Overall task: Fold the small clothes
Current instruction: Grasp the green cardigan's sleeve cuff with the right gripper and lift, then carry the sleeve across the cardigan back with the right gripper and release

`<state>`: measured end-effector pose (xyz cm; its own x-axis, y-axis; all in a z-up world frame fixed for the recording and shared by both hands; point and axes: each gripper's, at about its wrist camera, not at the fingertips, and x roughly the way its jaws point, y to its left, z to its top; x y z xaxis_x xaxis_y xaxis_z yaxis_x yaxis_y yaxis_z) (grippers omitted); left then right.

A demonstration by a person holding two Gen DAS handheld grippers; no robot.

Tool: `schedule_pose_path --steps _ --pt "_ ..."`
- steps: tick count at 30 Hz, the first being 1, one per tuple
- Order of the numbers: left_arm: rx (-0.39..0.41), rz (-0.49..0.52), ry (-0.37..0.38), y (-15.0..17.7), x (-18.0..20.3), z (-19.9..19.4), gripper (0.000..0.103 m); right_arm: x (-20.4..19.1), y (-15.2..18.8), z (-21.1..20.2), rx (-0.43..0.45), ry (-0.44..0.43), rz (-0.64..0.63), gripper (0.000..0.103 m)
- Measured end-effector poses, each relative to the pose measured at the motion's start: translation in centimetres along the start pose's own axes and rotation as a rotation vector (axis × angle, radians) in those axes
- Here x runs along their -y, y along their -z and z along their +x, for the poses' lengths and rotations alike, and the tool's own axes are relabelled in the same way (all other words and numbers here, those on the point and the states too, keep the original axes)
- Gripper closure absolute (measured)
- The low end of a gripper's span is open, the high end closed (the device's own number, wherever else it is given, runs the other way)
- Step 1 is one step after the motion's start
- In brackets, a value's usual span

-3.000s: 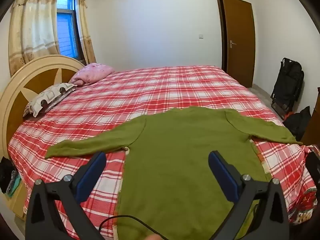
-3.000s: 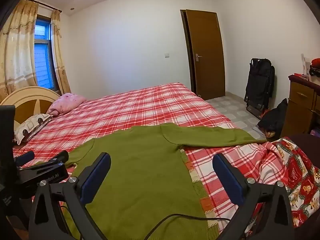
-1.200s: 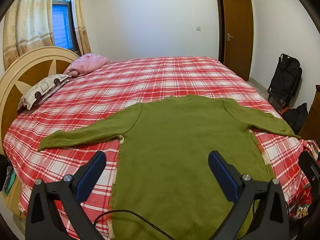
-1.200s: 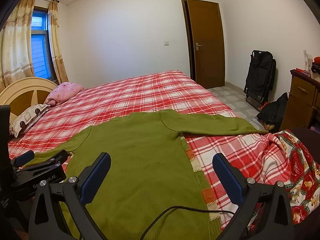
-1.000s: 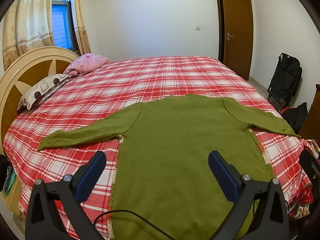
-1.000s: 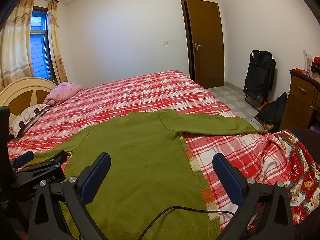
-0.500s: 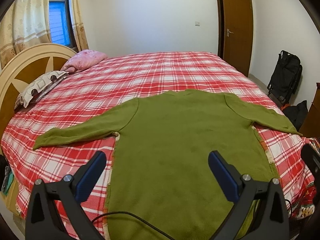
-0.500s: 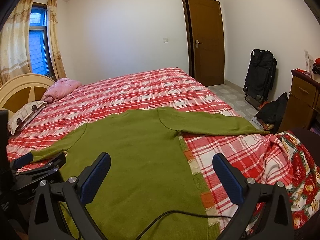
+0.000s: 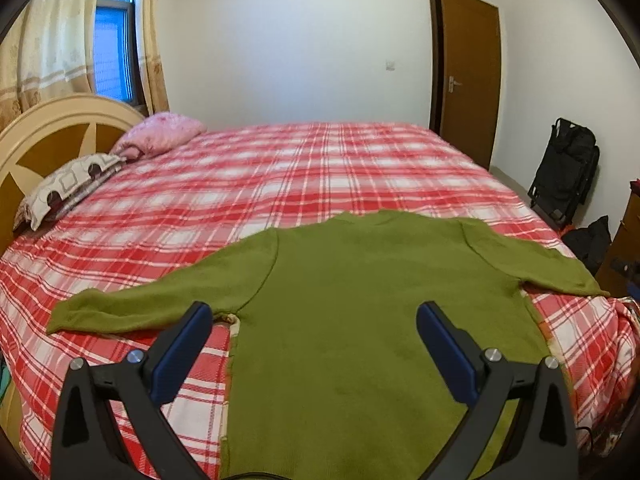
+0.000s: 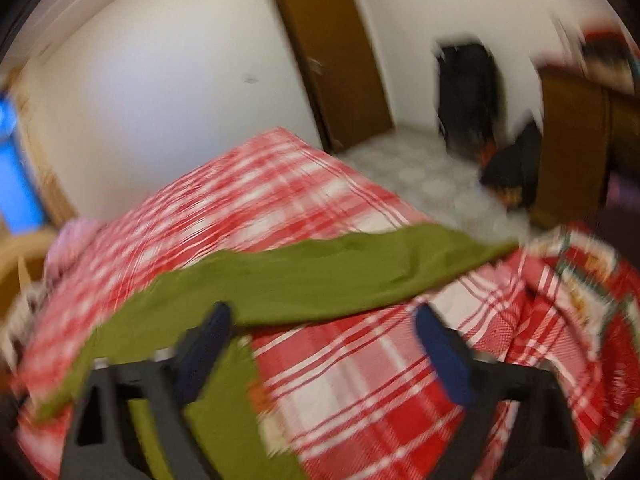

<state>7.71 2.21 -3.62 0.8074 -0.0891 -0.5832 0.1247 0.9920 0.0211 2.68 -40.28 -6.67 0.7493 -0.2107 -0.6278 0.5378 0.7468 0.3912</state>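
A blurred olive-green knit sweater lies on the red-and-white plaid bedspread. The right gripper, its jaws just narrowing with nothing pinched, hovers beside the sweater's outstretched sleeve.

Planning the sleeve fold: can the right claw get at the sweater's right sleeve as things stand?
Probably yes. The right claw has just been closing but is still apart with nothing between its pads, and the sleeve lies flat on the bed just ahead, nothing covering it. The picture is blurred.

Walls: white
Door: brown, shut
Window: curtained
Bed: red checked cover
Headboard: cream and brown
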Motion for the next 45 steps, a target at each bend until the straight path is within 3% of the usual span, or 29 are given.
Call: schedule_pose_path --steps 1,2,8,11,14,19,21,22,23,25,30,32,35,41,45 --pt "-0.013 0.000 0.005 0.1 0.0 0.5 0.000 2.1 -1.0 1.2 -0.023 0.021 0.080 0.050" --pt "-0.023 0.000 0.008 0.2 0.0 1.0 0.000 4.6 -2.0 2.6 -0.049 0.049 0.164 0.052" --pt "-0.084 0.009 -0.022 0.7 0.3 4.1 0.000 13.3 -4.9 7.7 -0.115 0.179 0.393 0.052" --pt "-0.108 -0.015 -0.015 0.7 0.0 5.1 0.000 14.0 -6.0 8.8 -0.118 0.200 0.396 0.053" --pt "-0.127 -0.037 -0.016 0.4 -0.1 6.0 0.000 14.1 -7.1 10.8 -0.175 0.223 0.380 0.053" --pt "-0.150 -0.046 -0.029 0.3 -0.2 6.8 0.000 15.7 -6.7 13.6 -0.229 0.252 0.491 0.054" --pt "-0.162 -0.046 -0.035 0.2 -0.3 7.2 0.000 16.3 -6.5 13.9 -0.202 0.237 0.522 0.066" --pt "-0.167 -0.046 -0.039 0.2 -0.3 7.3 0.000 16.4 -6.4 14.0 -0.191 0.221 0.526 0.093" --pt "-0.170 -0.047 -0.040 0.2 -0.4 7.4 0.000 16.1 -6.3 14.1 -0.187 0.220 0.520 0.099" --pt "-0.172 -0.049 -0.041 0.1 -0.7 7.5 0.000 15.4 -6.6 13.7 -0.162 0.240 0.473 0.099" --pt "-0.164 -0.067 -0.041 0.1 -1.5 7.4 0.000 8.3 -9.6 9.2 0.001 0.276 0.142 0.099" --pt "-0.158 -0.079 -0.040 -0.1 -2.0 7.3 0.000 3.9 -10.4 7.2 0.051 0.234 0.013 0.099" --pt "-0.144 -0.101 -0.047 -0.1 -3.2 7.0 0.000 -3.5 -10.4 4.3 0.080 0.096 -0.130 0.099" --pt "-0.111 -0.171 -0.078 0.0 -6.7 5.8 0.000 -20.4 -4.9 2.7 0.039 -0.218 -0.418 0.099" --pt "-0.095 -0.222 -0.114 0.4 -9.8 5.0 0.000 -30.2 2.9 5.2 -0.041 -0.343 -0.584 0.099"
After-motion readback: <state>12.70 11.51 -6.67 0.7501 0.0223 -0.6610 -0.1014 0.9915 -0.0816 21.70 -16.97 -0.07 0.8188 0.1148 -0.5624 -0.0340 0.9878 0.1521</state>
